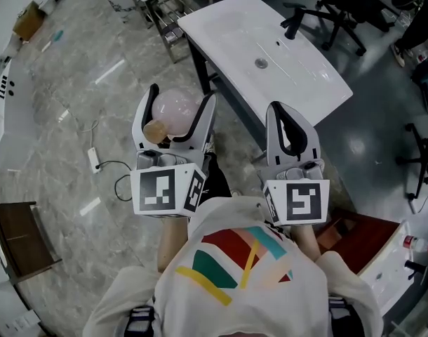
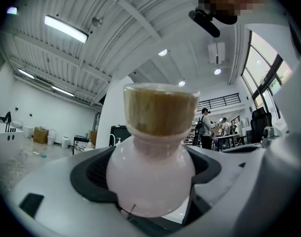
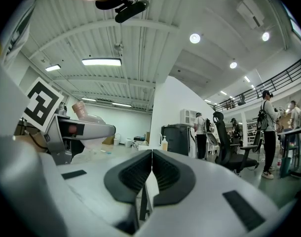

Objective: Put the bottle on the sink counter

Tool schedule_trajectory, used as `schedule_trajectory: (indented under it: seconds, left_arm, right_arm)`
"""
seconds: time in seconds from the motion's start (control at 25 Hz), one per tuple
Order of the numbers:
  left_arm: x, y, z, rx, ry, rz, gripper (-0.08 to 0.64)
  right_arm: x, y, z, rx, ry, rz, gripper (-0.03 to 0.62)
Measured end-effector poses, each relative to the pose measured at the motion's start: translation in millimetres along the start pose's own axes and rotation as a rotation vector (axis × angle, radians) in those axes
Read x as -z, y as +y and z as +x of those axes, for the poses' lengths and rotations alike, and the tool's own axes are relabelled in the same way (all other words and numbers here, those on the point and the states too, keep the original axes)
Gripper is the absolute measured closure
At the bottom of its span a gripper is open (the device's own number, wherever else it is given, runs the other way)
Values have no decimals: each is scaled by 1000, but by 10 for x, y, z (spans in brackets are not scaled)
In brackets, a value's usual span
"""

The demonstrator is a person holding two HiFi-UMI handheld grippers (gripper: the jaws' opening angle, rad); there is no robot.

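Bottle: round pale-pink glass bottle with cork stopper (image 2: 151, 174), carried in the air, short of the sink.
Left gripper (image 1: 179, 97): jaws clamped round its belly for the carry.
Right gripper (image 3: 151, 157): jaws pressed together, empty, just spare.
Desk: white sink desk (image 1: 228, 27) ahead.

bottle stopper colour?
Tan, cork-like stopper on a pale pink bottle. Clearest in the left gripper view.
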State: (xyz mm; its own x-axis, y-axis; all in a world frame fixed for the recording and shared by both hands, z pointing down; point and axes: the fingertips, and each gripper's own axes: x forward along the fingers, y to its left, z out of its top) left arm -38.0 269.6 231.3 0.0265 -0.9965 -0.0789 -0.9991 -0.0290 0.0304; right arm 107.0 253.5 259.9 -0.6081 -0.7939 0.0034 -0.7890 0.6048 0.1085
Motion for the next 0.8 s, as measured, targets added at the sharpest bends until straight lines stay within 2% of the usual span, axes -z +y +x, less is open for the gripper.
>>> schedule_trajectory:
  seconds: [0.4,0.8]
  left_arm:
    - [238,373,683,20,32,-32,161]
    - [225,982,1737,83,39,-35,161]
  right_arm:
    - [151,-127,695,29,40,-23,580]
    - [35,-272,1920,78,50,-36,580]
